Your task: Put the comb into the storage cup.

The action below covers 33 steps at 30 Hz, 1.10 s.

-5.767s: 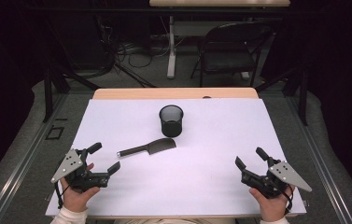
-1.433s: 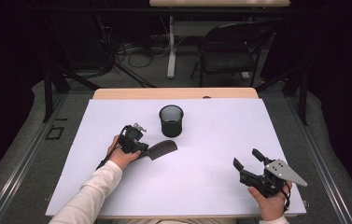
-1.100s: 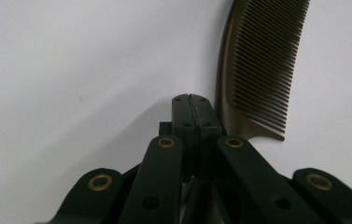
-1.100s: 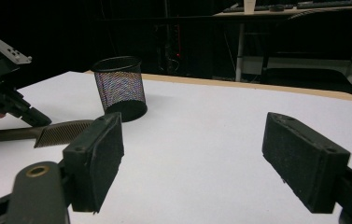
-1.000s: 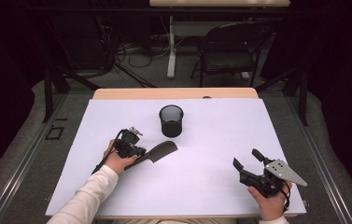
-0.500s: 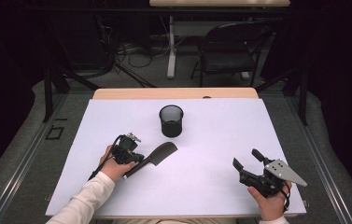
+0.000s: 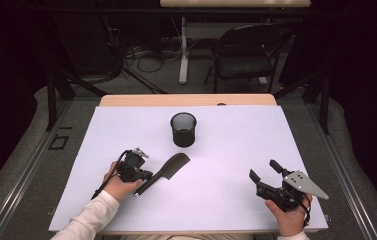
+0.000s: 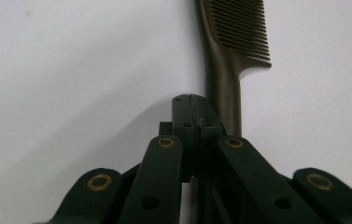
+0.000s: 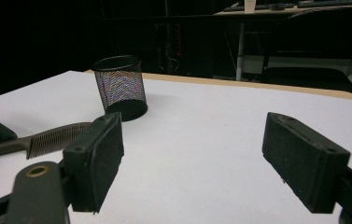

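White table [image 7: 226, 200]: left gripper [image 7: 143, 176] clamps comb [image 7: 168, 170] handle; cup [image 7: 183, 129] just beyond it. Right gripper [image 7: 267, 170] gapes, empty.

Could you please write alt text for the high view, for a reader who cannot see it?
A person's left gripper grips the handle of a dark comb on a white table, below a black mesh cup. The right gripper rests open near the table's lower right corner.
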{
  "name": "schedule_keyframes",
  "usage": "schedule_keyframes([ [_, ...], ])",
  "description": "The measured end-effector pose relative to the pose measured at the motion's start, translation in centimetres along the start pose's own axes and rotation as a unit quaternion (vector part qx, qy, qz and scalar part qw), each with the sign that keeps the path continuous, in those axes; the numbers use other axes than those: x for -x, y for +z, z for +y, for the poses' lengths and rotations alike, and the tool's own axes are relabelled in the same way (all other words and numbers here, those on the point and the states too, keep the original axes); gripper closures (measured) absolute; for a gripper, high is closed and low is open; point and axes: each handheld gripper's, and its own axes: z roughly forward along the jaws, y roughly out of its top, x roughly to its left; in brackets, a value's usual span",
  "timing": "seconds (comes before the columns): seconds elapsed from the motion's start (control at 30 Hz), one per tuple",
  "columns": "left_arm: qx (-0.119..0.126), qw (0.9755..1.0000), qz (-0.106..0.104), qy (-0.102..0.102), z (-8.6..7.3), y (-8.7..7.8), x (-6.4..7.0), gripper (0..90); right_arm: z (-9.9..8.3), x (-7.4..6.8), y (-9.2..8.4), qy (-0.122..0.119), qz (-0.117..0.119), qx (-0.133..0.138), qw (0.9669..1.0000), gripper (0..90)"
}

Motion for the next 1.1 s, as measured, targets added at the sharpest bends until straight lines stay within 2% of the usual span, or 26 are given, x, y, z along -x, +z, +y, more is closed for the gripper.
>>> schedule_keyframes([
  [0.13,-0.001,1.0000,-0.002,0.002,0.0,0.0,-0.1,90.0,0.0,0.0,0.0,-0.001,0.000,0.000,1.0000,20.5],
  [0.3,0.003,1.0000,0.000,-0.007,0.0,0.0,-0.3,89.2,0.0,0.0,0.0,-0.001,0.000,-0.001,1.0000,20.6],
  [0.5,0.009,0.9999,0.005,-0.011,0.0,-0.6,-0.6,84.1,0.0,0.0,0.0,-0.001,0.000,-0.001,1.0000,20.6],
  [0.67,0.019,0.9996,0.014,-0.015,0.1,-1.3,-0.8,75.0,0.0,0.0,0.1,0.000,0.001,-0.002,1.0000,20.6],
  [0.73,0.027,0.9992,0.014,-0.024,0.1,-1.6,-0.8,70.1,-0.1,0.0,0.1,0.001,0.001,-0.002,1.0000,20.5],
  [0.93,0.033,0.9987,0.023,-0.030,0.1,-2.5,-0.9,60.7,-0.1,0.0,0.1,0.001,0.001,-0.004,1.0000,20.5],
  [1.1,0.052,0.9973,0.020,-0.048,0.1,-3.3,-1.1,50.2,-0.1,0.0,0.1,0.002,0.001,-0.003,1.0000,20.6],
])
